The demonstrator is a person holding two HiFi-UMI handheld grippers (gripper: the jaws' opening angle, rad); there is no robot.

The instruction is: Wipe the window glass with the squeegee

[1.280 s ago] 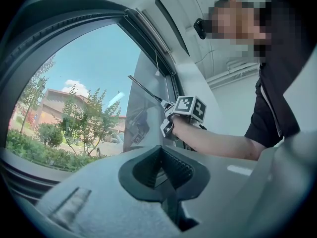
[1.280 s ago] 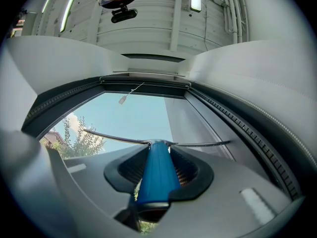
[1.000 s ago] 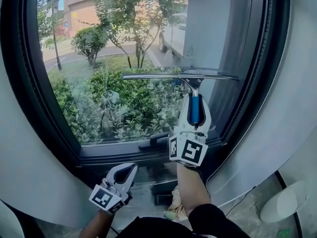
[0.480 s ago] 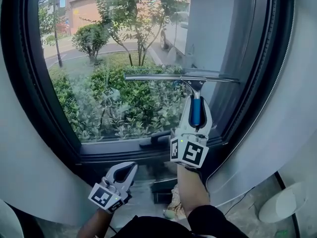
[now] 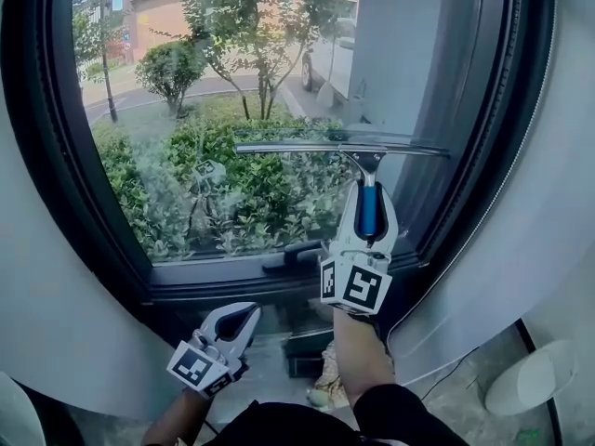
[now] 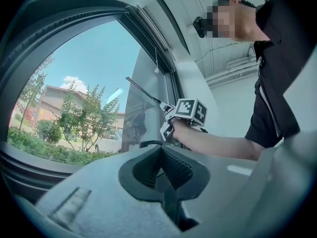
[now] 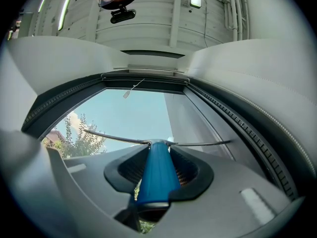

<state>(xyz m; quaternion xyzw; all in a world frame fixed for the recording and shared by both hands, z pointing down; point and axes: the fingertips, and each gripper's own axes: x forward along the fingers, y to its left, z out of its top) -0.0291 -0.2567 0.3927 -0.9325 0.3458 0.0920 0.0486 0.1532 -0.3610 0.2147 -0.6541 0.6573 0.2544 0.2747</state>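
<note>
The squeegee (image 5: pixel 339 148) has a blue handle (image 5: pixel 368 209) and a long metal blade lying level against the window glass (image 5: pixel 204 110), about mid-height on the right part of the pane. My right gripper (image 5: pixel 368 214) is shut on the blue handle (image 7: pixel 157 171), with the blade (image 7: pixel 124 139) spreading to both sides beyond it. My left gripper (image 5: pixel 236 322) hangs low at the left below the window sill, shut with nothing in it; its closed jaws fill the bottom of the left gripper view (image 6: pixel 160 158).
A dark window frame (image 5: pixel 232 282) with a handle (image 5: pixel 296 257) runs along the pane's bottom. White curved wall stands at both sides. Small items lie on the floor (image 5: pixel 325 384) below. Bushes, trees and a car show outside.
The squeegee and my right gripper have held almost the same place on the glass, shifting only slightly. The left gripper has stayed low and still.
</note>
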